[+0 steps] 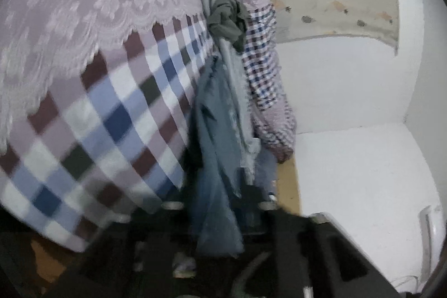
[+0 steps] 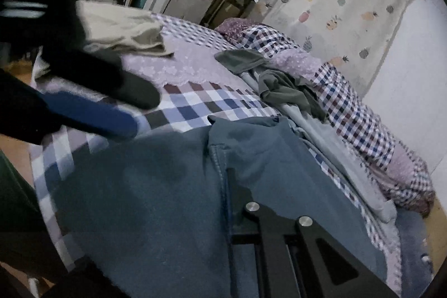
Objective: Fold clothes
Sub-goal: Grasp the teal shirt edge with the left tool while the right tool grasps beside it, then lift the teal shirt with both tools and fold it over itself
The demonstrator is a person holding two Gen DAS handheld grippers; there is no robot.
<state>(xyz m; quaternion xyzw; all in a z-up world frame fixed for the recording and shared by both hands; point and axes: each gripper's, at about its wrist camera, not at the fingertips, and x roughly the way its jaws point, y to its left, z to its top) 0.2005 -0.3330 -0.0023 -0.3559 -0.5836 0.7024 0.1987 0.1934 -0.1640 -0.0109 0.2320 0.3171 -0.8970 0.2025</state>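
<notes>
Blue-grey cloth under fold on the checked bed.

The blue-grey garment [image 2: 156, 186] lay spread at six o'clock on the bed [image 2: 195, 102], its edge hanging pinched in the left gripper [image 1: 220, 203]. The right gripper [image 2: 268, 200] lay buried in the cloth; whether it gripped, I could not tell. The step looked like folding one half over, so next the raised edge needed carrying across. Folded beige clothes [image 2: 123, 30] sat at ten o'clock.
</notes>
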